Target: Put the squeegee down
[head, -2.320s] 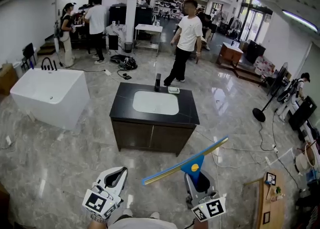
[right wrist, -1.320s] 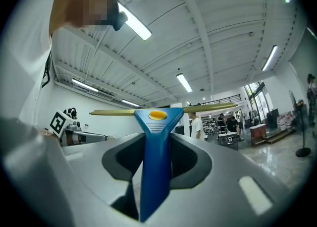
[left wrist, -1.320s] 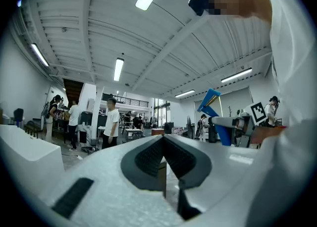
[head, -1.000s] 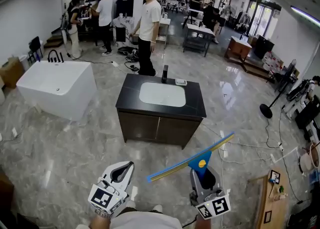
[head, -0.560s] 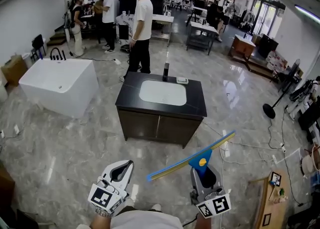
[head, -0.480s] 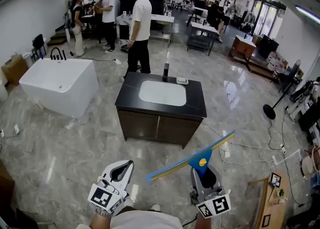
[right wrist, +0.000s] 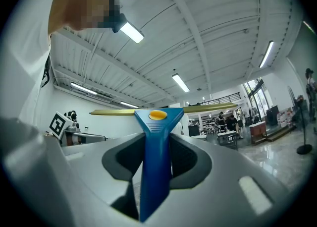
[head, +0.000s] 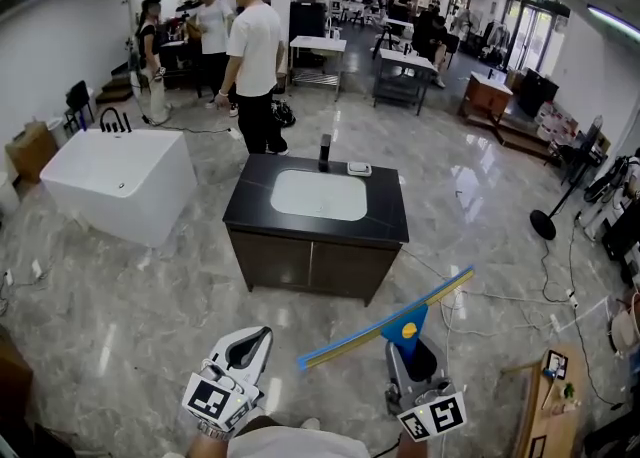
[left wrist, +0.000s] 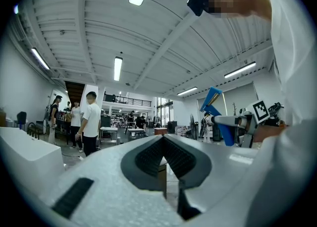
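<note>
In the head view my right gripper (head: 414, 352) is shut on the blue handle of a squeegee (head: 386, 324). Its long yellow-edged blade slants across the air above the marble floor. The right gripper view has the squeegee (right wrist: 157, 119) standing upright between the pads, blade level at the top, with my right gripper (right wrist: 155, 169) clamped on its handle. My left gripper (head: 249, 342) hangs beside it at lower left, jaws together and nothing in them. From the left gripper view, my left gripper (left wrist: 164, 144) meets at its tip, and the squeegee (left wrist: 213, 106) shows off to the right.
A dark vanity (head: 250, 202) with a white sink stands ahead on the floor. A white bathtub (head: 120, 178) lies to its left. A person in a white shirt (head: 255, 54) stands behind the vanity. Cables (head: 480, 302) trail on the floor at right, near a fan (head: 545, 222) and a wooden table (head: 545, 401).
The person in the white shirt has walked left behind the vanity, and the view has shifted slightly. Both grippers keep their places in the view, the squeegee still held.
</note>
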